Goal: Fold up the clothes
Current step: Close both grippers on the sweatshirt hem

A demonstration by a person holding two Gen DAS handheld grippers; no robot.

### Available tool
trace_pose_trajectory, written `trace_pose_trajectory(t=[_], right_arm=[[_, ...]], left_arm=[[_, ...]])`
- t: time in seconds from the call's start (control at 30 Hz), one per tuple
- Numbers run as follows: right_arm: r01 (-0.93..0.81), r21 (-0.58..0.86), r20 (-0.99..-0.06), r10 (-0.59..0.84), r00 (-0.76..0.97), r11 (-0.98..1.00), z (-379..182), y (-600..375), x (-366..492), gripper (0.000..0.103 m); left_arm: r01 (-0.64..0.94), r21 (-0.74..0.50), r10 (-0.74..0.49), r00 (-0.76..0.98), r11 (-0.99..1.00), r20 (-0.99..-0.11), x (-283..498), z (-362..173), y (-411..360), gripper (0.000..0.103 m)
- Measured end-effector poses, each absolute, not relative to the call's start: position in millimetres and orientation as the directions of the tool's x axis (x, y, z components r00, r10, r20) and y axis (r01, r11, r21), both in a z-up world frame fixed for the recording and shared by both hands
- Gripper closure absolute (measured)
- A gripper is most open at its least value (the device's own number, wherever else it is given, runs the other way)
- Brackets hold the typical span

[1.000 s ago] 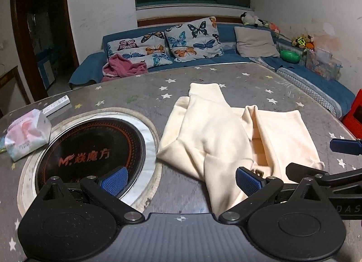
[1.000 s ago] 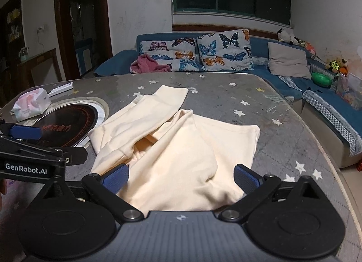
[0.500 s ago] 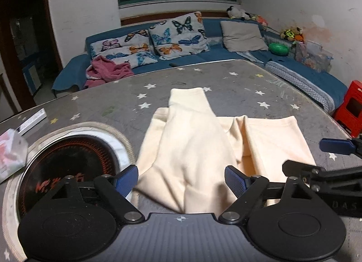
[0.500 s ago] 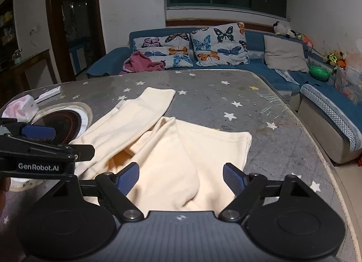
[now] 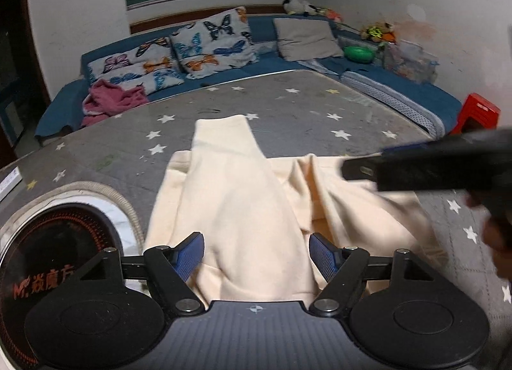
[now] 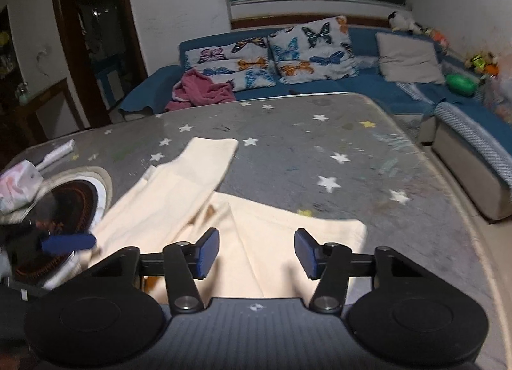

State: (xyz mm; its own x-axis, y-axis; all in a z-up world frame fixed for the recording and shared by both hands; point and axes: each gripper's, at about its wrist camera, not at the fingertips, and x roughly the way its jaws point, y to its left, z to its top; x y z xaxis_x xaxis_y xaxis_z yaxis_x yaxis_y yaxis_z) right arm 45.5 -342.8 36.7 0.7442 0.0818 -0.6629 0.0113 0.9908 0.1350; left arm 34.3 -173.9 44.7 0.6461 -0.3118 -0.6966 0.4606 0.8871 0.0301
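Lying between parted fingers [image 5: 323, 256]: garment [image 5: 243, 210].

Open right tongs [image 6: 256, 253] above cream garment [image 6: 179, 191] on star-patterned table [image 6: 320, 146]

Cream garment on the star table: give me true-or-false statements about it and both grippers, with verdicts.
1. The cream garment lies on the star-patterned table. True.
2. The left gripper is shut on the garment. False: its jaws stand open over the fabric.
3. The right gripper is open. True.
4. The garment is folded into a neat square. False: it lies rumpled, one narrow part reaching toward the sofa.
5. A pink cloth lies on the sofa. True.
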Motion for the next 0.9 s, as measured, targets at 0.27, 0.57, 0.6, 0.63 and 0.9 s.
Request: trace_pose_trajectory(t=[0.27, 0.57, 0.6, 0.63, 0.9], right_arm=[[-0.063, 0.151, -0.707, 0.153, 0.690, 0.986, 16.8, -325.9, 83.6, 0.077], [-0.042, 0.123, -0.666, 0.113, 0.738, 0.992, 27.0, -334.1, 56.9, 0.099], [-0.034, 0.124, -0.653, 0.108, 0.749, 0.992, 31.9, -337.1, 49.7, 0.099], [-0.023, 0.118, -0.641, 0.094, 0.762, 0.993, 37.5, -340.2, 41.4, 0.099], [0.078, 0.098, -0.560, -0.010, 0.828, 0.992, 68.4, -371.1, -33.3, 0.099]], left_arm=[[0.492, 0.025, -0.330, 0.621, 0.870, -0.711, 42.4, 34.9, -173.4, 0.066], [0.462, -0.025, -0.351, 0.638, 0.887, -0.686, 41.2, 40.9, -152.9, 0.091], [0.453, -0.033, -0.351, 0.642, 0.891, -0.682, 40.1, 42.7, -149.1, 0.091], [0.443, -0.043, -0.352, 0.647, 0.895, -0.676, 37.9, 45.2, -144.6, 0.091], [0.363, -0.094, -0.337, 0.697, 0.927, -0.634, 11.3, 63.5, -101.4, 0.094]])
